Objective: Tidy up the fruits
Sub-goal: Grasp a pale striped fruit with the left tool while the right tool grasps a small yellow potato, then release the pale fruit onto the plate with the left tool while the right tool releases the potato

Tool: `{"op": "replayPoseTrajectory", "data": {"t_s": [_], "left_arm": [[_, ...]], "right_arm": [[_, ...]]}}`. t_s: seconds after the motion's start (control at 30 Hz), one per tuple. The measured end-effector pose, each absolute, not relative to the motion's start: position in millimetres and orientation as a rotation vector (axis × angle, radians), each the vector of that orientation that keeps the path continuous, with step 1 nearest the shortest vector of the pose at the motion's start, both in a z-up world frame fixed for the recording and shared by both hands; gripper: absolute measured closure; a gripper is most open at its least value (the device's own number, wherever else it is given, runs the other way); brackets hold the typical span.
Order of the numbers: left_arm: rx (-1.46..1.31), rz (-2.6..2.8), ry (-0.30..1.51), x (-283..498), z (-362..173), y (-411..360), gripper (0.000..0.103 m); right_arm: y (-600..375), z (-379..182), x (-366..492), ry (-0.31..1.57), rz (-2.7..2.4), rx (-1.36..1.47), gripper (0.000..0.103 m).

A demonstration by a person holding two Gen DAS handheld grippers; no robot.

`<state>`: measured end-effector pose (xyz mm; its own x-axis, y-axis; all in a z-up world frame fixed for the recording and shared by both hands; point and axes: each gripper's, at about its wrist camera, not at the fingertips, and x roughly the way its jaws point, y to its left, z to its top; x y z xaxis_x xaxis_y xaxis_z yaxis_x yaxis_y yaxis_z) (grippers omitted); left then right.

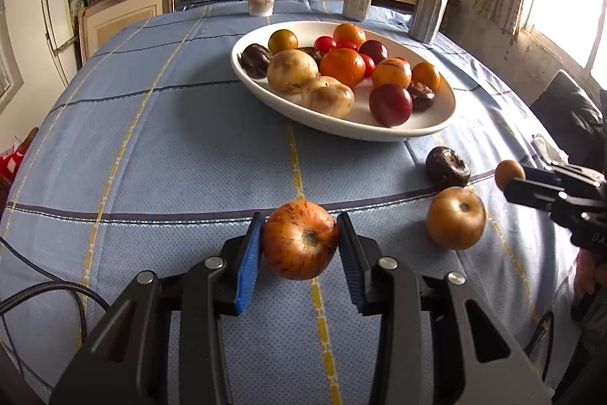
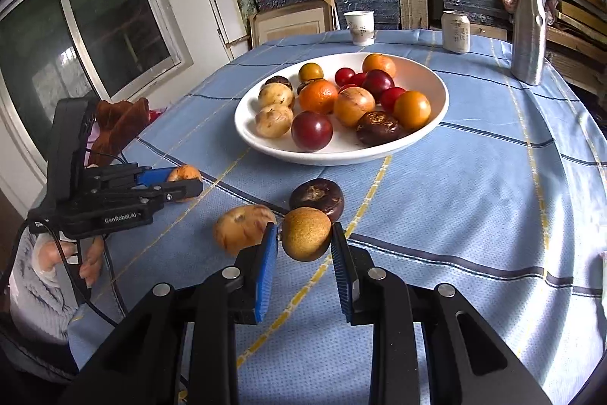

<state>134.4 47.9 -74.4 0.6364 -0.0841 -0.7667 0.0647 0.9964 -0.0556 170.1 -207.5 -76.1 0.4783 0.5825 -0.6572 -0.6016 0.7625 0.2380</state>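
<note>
My left gripper (image 1: 299, 234) is shut on a streaked orange fruit (image 1: 299, 245), both blue pads pressed to its sides. In the right wrist view the same left gripper (image 2: 186, 183) and its fruit (image 2: 184, 172) show at the left. Over the cloth, my right gripper (image 2: 305, 241) is shut on a small round brown fruit (image 2: 306, 234); it appears in the left wrist view as right gripper (image 1: 510, 179) and fruit (image 1: 507, 171). A dark purple fruit (image 2: 316, 198) and a yellow-brown fruit (image 2: 242, 228) lie loose between the grippers. Behind them, a white bowl (image 2: 341, 156) holds several fruits.
A paper cup (image 2: 358, 27), a can (image 2: 455, 31) and a silver bottle (image 2: 528, 29) stand at the far edge of the blue checked tablecloth (image 2: 474, 185). Stacked boxes fill the shelves behind. A person's hand (image 2: 89, 259) and a cable show at the left.
</note>
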Motion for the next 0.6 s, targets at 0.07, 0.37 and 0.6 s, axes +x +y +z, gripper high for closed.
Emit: {"op": "replayPoseTrajectory", "data": {"t_s": [0.07,0.37,0.6], "left_arm": [[-0.025,-0.082,0.882,135,-75,49,0.065],[-0.019,-0.052,0.764,165,-15,58,0.065],[-0.001,-0.045,0.682,228,41,51,0.065]], "right_arm": [[-209,-76,170,0.788,0.723,-0.023,0.074],[-218,-44,185,0.714,0.688,-0.026,0.074],[-219,18,229,0.594,0.647,-0.021,0.074]]}}
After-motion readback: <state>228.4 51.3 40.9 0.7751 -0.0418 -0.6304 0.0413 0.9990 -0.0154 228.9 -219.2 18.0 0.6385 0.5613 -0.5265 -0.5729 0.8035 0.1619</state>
